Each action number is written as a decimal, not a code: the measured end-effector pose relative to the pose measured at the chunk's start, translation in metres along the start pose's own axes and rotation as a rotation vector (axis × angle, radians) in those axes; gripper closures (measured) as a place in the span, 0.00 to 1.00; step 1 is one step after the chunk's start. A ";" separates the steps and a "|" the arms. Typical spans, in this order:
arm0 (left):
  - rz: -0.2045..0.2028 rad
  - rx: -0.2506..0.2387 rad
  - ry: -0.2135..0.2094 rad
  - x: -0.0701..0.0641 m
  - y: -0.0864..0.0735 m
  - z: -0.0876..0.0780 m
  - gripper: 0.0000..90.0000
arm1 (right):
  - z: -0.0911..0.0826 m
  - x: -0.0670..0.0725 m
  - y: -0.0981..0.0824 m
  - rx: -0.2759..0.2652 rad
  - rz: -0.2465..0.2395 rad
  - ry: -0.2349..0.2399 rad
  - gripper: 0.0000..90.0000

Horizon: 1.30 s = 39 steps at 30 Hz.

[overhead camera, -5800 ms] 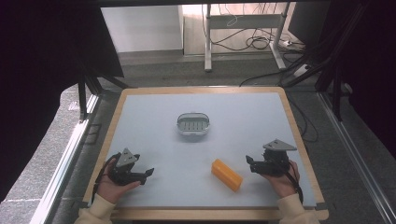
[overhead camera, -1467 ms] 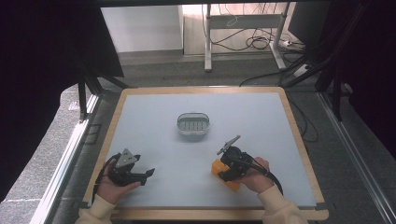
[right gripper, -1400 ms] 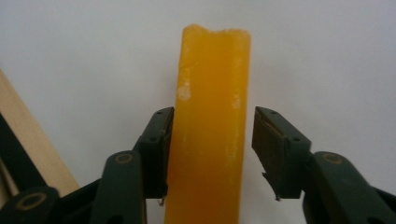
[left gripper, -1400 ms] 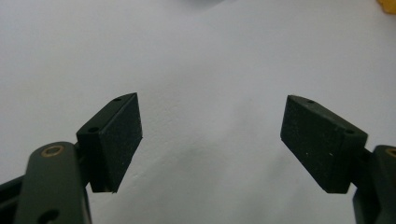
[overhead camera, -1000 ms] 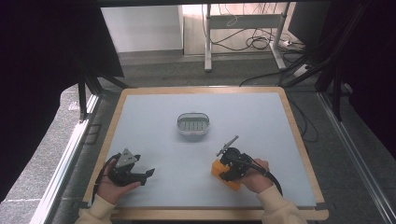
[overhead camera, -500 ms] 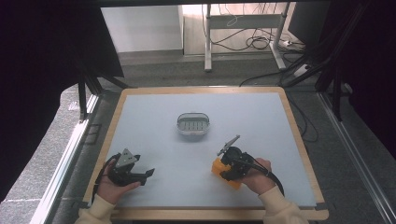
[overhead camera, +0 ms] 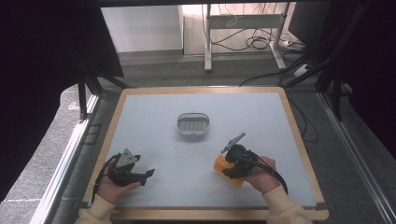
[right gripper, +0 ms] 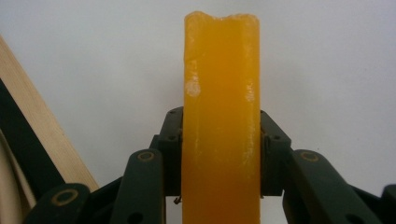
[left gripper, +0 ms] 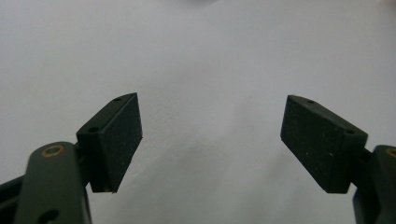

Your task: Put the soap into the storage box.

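1. The right gripper, low at the tabletop's near right, has its fingers clamped on an orange block.
2. The left gripper rests near left, fingers spread, empty.

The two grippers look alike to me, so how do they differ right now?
The left gripper is open and holds nothing, while the right gripper is shut on the orange block. The left one sits near the table's left front corner; the right one is right of centre, nearer the small metal dish. Both have black jaws and are hand-held.
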<state>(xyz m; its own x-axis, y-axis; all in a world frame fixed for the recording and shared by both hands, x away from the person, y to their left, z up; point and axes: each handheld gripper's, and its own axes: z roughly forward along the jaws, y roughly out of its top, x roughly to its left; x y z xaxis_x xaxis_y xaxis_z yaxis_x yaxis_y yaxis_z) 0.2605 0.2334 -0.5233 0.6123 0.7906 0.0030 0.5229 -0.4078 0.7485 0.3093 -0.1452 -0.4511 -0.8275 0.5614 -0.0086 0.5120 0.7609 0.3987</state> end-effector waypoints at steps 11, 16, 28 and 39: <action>-0.002 -0.006 0.004 -0.001 0.001 -0.002 0.23 | -0.010 -0.004 -0.001 -0.035 0.008 0.002 0.68; -0.001 -0.005 0.006 -0.001 0.001 -0.001 0.23 | -0.016 -0.005 -0.001 -0.046 0.000 0.004 0.68; 0.004 -0.006 0.002 -0.001 0.000 -0.001 0.23 | -0.029 -0.015 0.011 -0.080 -0.018 -0.003 0.68; 0.003 -0.011 0.002 -0.002 0.001 -0.001 0.23 | -0.038 -0.023 0.025 -0.104 -0.042 0.004 0.68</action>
<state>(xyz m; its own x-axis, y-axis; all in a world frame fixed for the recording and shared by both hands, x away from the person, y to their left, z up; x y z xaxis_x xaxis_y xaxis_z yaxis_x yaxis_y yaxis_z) 0.2590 0.2321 -0.5221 0.6127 0.7903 0.0060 0.5146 -0.4046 0.7560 0.3324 -0.1520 -0.4061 -0.8487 0.5283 -0.0239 0.4503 0.7457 0.4911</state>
